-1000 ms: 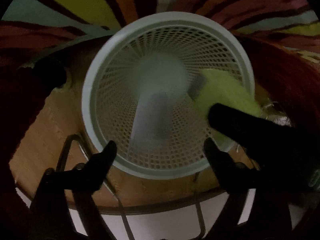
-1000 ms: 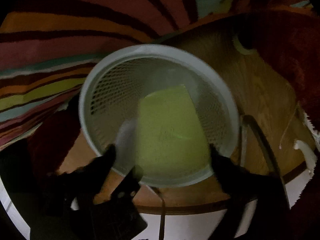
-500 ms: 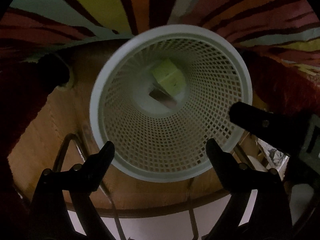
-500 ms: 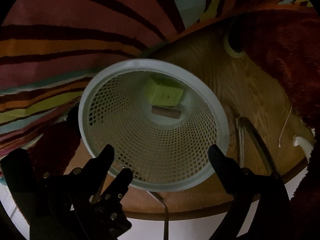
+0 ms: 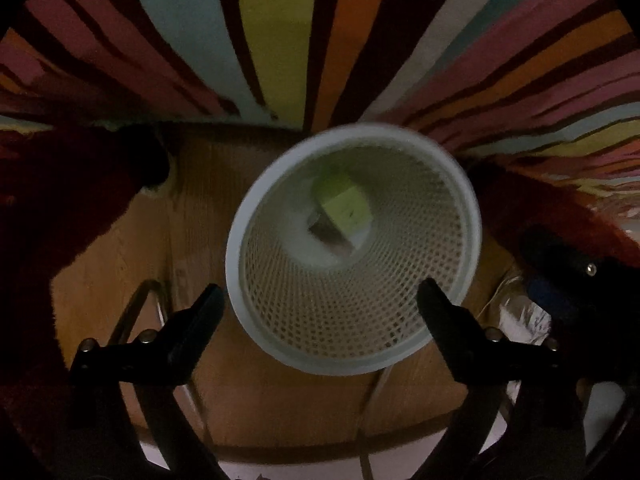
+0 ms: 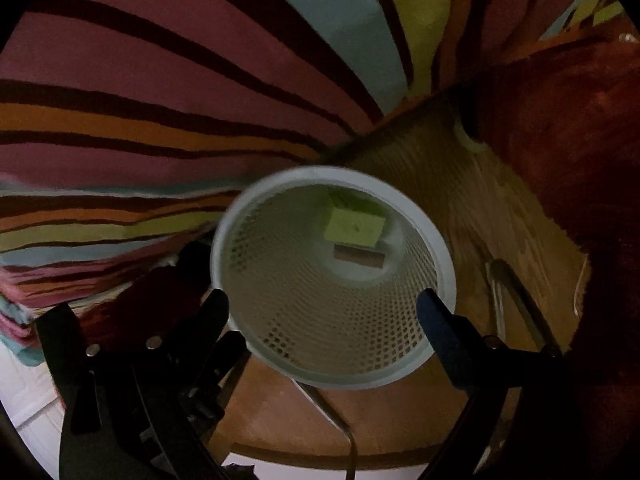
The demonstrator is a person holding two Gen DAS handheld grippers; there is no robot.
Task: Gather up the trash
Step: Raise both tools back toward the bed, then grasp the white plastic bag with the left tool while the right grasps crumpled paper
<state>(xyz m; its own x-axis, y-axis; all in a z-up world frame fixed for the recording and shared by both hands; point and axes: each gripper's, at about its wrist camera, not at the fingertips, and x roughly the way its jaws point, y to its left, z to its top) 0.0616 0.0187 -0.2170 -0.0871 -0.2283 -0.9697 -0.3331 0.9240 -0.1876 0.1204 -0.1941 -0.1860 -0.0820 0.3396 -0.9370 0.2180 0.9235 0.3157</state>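
Tongs, left [image 5: 318, 296] and right [image 6: 322, 300], gape empty above basket [image 5: 256, 220].

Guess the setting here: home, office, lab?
Probably a home, maybe a living room: a white mesh wastebasket stands on a round wooden table, with a bright striped rug on the floor behind. Dim light.

Dim light; a striped multicoloured rug [image 5: 280, 40] fills twelve o'clock, a round wooden table [image 5: 120, 248] lies below, pale floor [image 6: 24, 392] at seven
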